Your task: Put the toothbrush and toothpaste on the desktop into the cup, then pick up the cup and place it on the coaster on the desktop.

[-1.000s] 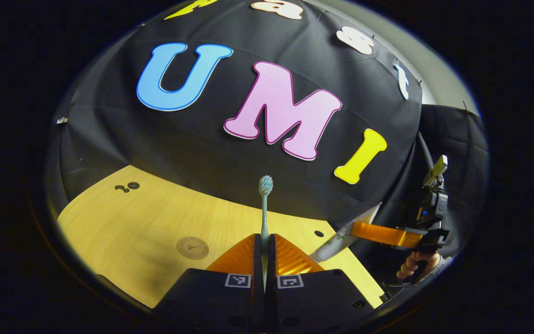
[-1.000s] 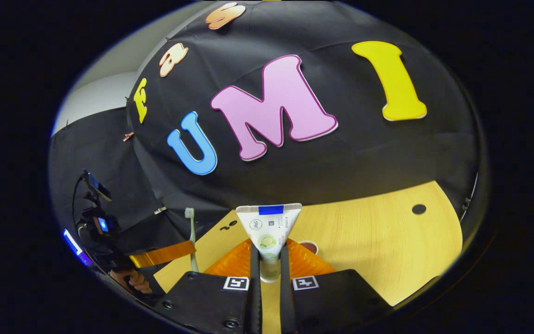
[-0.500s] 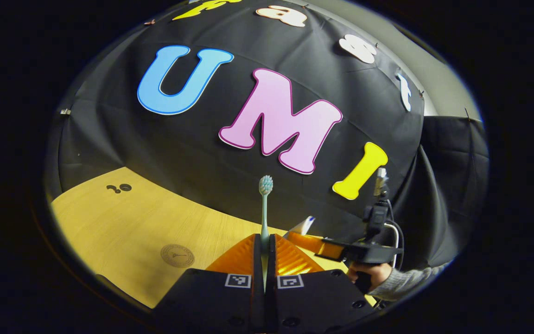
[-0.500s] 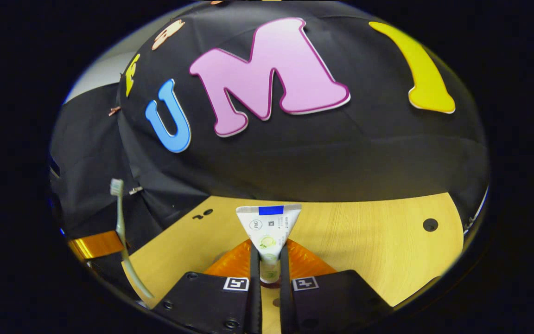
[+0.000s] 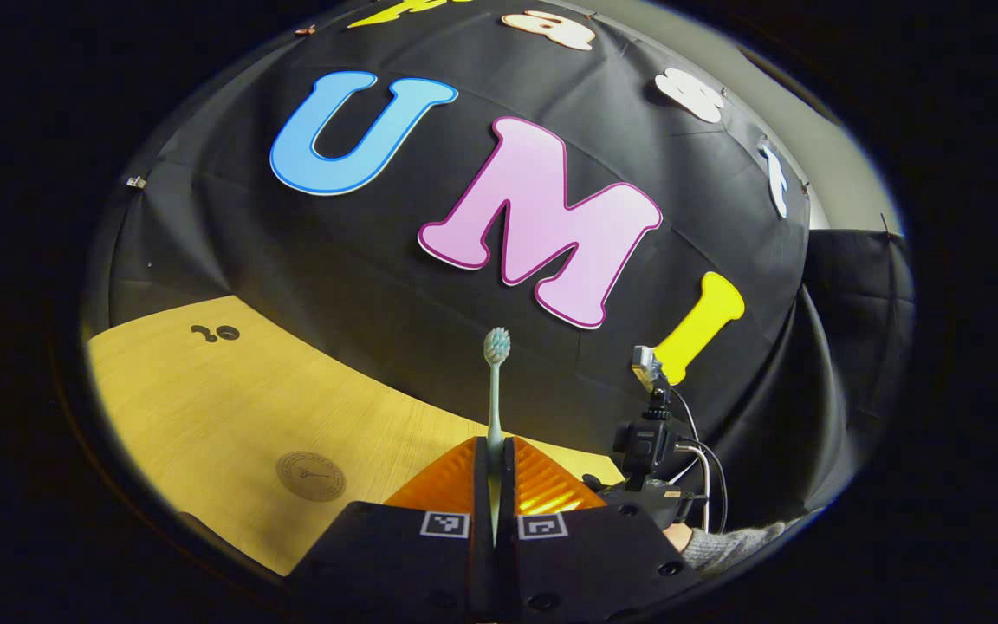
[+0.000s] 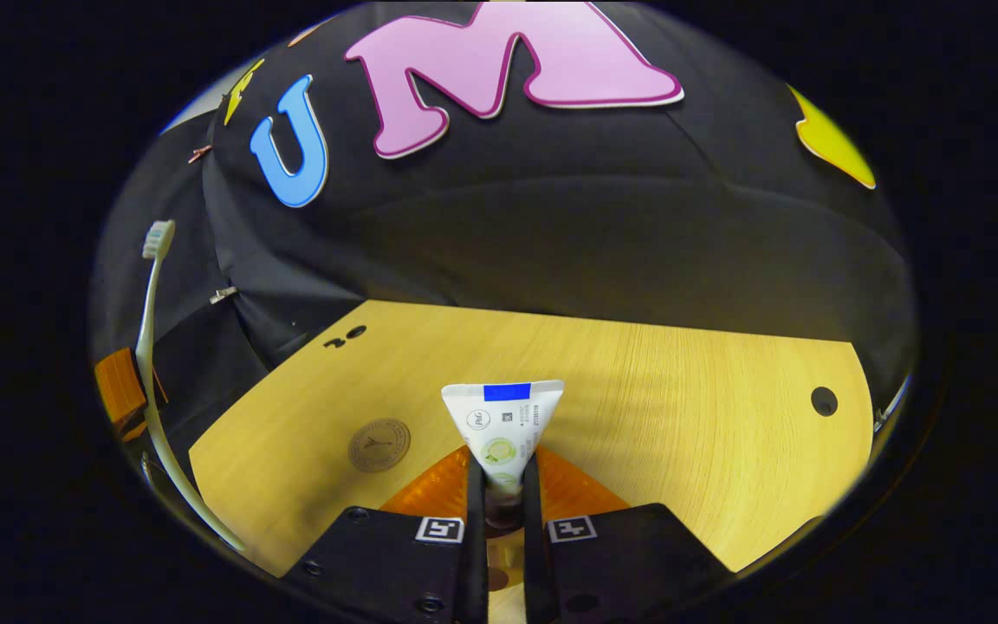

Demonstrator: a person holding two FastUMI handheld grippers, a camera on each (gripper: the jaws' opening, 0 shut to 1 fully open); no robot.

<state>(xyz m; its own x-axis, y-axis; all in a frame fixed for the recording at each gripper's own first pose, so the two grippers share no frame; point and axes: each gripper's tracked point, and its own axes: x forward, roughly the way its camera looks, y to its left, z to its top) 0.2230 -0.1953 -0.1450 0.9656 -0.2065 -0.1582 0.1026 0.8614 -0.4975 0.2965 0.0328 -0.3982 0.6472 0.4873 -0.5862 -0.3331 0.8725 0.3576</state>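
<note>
Left gripper view shows us the toothbrush (image 5: pixel 495 394) standing upright, its lower handle hidden between the left gripper's (image 5: pixel 495 468) closed fingers, above the wooden desk (image 5: pixel 204 407) where the round coaster (image 5: pixel 310 476) lies. In the right gripper view we see the toothpaste (image 6: pixel 503 425) tube clamped cap-down by the right gripper (image 6: pixel 503 485), the cap partly hidden; we cannot make out the cup.
</note>
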